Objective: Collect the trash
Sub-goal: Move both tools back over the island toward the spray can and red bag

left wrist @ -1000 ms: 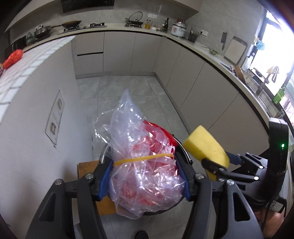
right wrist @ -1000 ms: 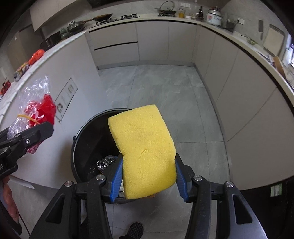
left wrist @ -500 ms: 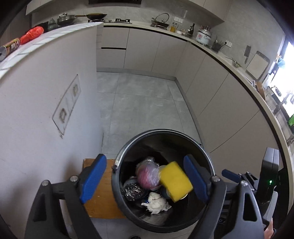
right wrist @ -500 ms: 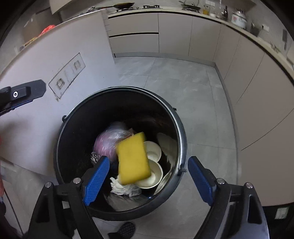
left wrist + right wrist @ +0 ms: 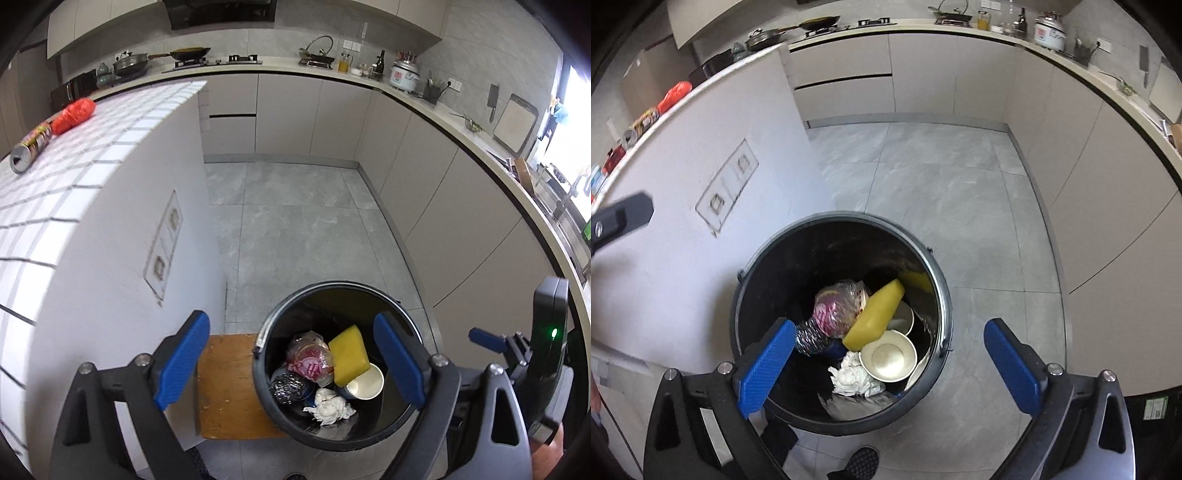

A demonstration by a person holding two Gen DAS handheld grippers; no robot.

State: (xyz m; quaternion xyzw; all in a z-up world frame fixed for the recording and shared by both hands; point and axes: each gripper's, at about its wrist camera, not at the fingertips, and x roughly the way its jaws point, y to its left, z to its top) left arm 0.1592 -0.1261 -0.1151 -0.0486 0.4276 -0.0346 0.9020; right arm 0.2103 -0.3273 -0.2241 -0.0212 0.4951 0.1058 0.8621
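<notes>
Both grippers hang above the round black trash bin [image 5: 938,291] on the grey tile floor, fingers spread wide and holding nothing. The left gripper [image 5: 291,363] and the right gripper [image 5: 890,363] have just been opening. In the bin the yellow rectangular sponge [image 5: 875,314] leans tilted against the clear plastic bag with red contents [image 5: 836,308], over white paper bowls [image 5: 888,356] and beside crumpled white tissue [image 5: 853,378]. On the white tiled tabletop [image 5: 92,155] lie a red bag [image 5: 74,115] and a metal can [image 5: 31,147].
</notes>
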